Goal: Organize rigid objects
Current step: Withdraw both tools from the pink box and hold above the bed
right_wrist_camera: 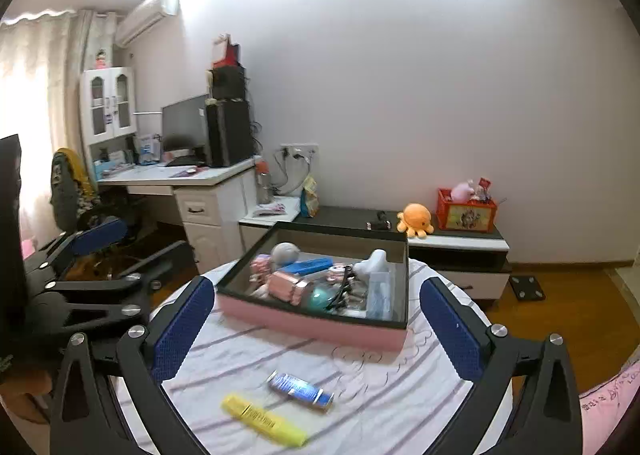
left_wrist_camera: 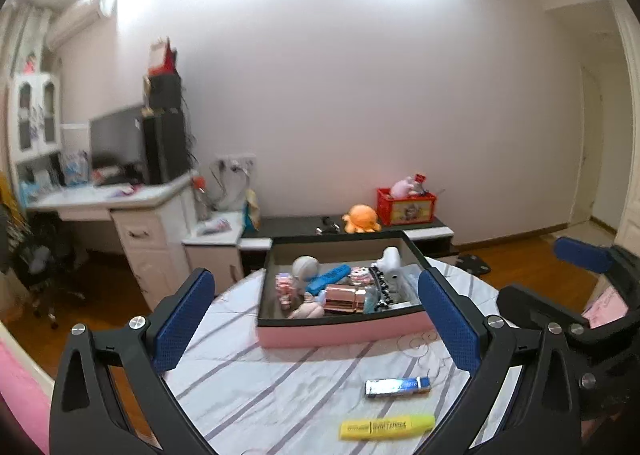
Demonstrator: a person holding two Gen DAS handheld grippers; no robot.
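A pink box with a dark rim stands on the round striped table, holding several small things: a blue case, a rose-gold case, a white toy, a grey ball. A yellow highlighter and a blue-silver lighter-like stick lie on the cloth nearer me. My left gripper is open, above the table, nothing between its fingers. My right gripper is open too, empty; it also shows at the left wrist view's right edge.
A white desk with a monitor and black tower stands at the back left, an office chair beside it. A low cabinet along the wall carries an orange plush octopus and a red crate. Wooden floor surrounds the table.
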